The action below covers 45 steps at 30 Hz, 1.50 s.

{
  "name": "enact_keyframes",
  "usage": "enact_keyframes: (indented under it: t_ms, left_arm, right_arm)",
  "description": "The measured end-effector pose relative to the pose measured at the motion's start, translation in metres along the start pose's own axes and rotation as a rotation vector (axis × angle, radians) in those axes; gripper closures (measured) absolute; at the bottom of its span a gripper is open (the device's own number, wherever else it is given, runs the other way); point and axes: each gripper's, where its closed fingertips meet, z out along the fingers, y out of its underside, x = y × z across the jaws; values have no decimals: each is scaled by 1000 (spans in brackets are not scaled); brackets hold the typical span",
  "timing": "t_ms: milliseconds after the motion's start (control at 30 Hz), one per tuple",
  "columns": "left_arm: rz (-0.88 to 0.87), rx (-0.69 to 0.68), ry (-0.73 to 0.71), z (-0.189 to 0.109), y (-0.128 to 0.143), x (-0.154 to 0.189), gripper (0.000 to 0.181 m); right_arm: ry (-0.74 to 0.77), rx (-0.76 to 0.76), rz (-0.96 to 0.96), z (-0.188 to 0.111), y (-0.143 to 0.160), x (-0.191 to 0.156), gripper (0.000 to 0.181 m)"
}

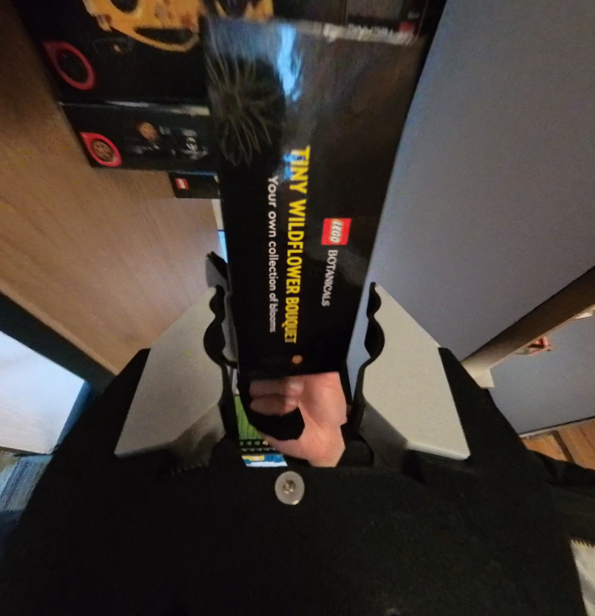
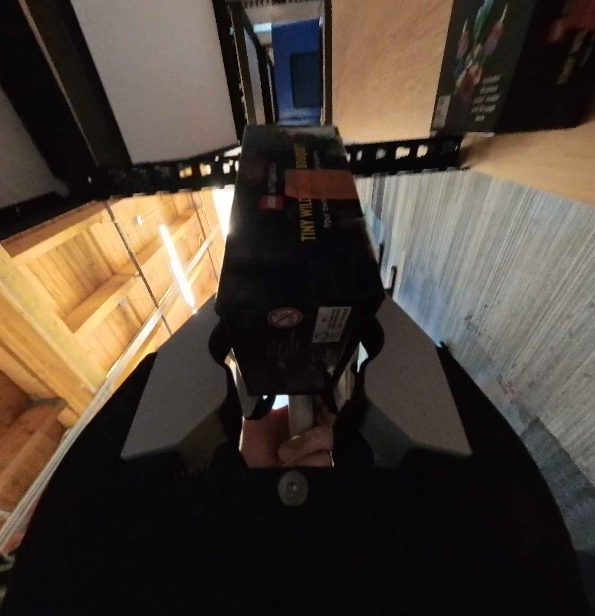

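The left gripper (image 1: 294, 320) is squeezing one end of a long black box (image 1: 299, 186), and the right gripper (image 2: 294, 333) is squeezing the other end (image 2: 296, 260). The box is stretching straight away from each gripper, lengthwise between them. It is hanging beside a wooden shelf (image 1: 89, 240) that is holding other dark boxes (image 1: 123, 66), with a blue-grey wall (image 1: 489, 166) close by.

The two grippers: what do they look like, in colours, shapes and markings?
Both look alike. The left gripper and right gripper each have a black body with one round silver screw, and two light grey wedge-shaped jaws with wavy black inner edges. No cables or markings show.
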Motion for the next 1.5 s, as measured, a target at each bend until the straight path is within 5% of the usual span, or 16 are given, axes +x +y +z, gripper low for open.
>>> enact_keyframes:
  t_ms: [300,533,600,833,1233,1367,1500]
  left_arm:
    - [105,-86,-113,-161,-103,7,105]
    - [125,-7,-179,-266,-162,18,108]
    - [99,40,-160,-281,-174,21,110]
    - [12,68,-102,-292,-179,10,118]
    - [-69,5,-44,-270,-150,-3,119]
    - [-45,-13,-50,-268,-151,0,119]
    - [-45,-20,-71,-278,-151,1,120]
  right_arm:
    - [15,522,151,49,-65,54,102]
    - [107,779,205,88,-89,100,101]
    - [136,732,197,110,-87,100,101]
    - [284,456,184,162,-69,108,79]
    - [824,256,-121,118,-57,123,74]
    - [832,300,-518,88,-57,97,79]
    - [967,121,-949,52,-62,114,79]
